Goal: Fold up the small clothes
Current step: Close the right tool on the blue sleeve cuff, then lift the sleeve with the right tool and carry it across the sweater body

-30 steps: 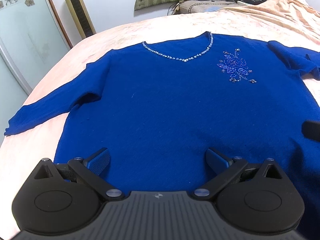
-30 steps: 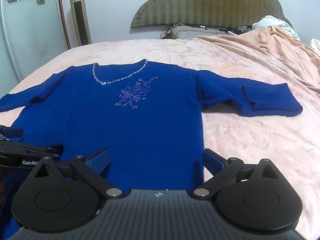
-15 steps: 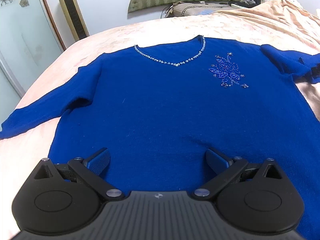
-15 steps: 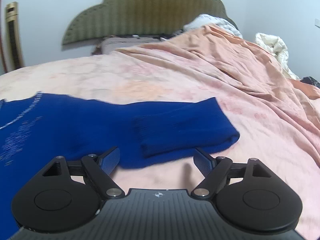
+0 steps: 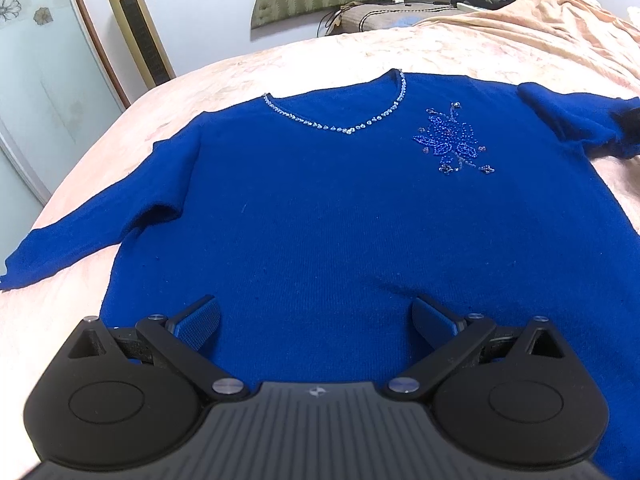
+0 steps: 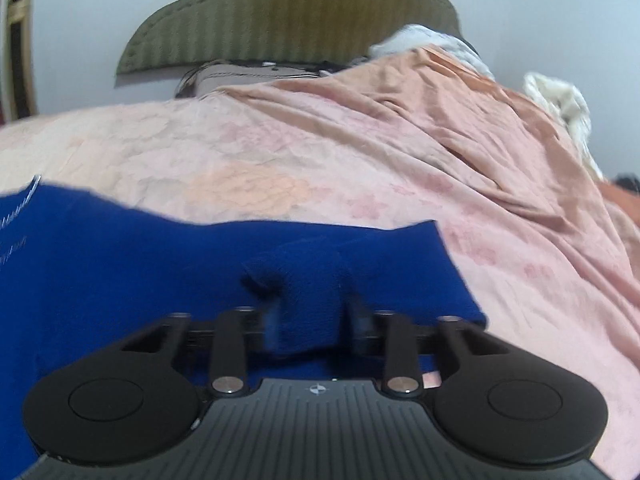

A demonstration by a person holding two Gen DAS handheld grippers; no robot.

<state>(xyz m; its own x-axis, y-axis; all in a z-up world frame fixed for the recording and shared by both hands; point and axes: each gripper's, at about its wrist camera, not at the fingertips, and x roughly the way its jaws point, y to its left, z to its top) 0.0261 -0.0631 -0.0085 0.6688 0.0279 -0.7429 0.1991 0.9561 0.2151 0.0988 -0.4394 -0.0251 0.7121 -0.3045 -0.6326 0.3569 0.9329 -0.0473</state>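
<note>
Right wrist: sleeve [image 6: 308,300] bunched between tool [image 6: 310,320] fingers.

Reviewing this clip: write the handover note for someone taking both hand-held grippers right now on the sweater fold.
Left hand-held gripper: open, holding nothing, hovering over the lower body of the blue sweater.
Right hand-held gripper: jaws closed on a bunch of fabric at the folded-back right sleeve.
Sweater lies front up on the pink bedspread, body flat, beaded neckline toward the headboard. Left sleeve is spread out to the side.
Done: right sleeve gripped; no fold made yet.
Left: probably carry the right sleeve across the body, then the left sleeve, then fold the body.
</note>
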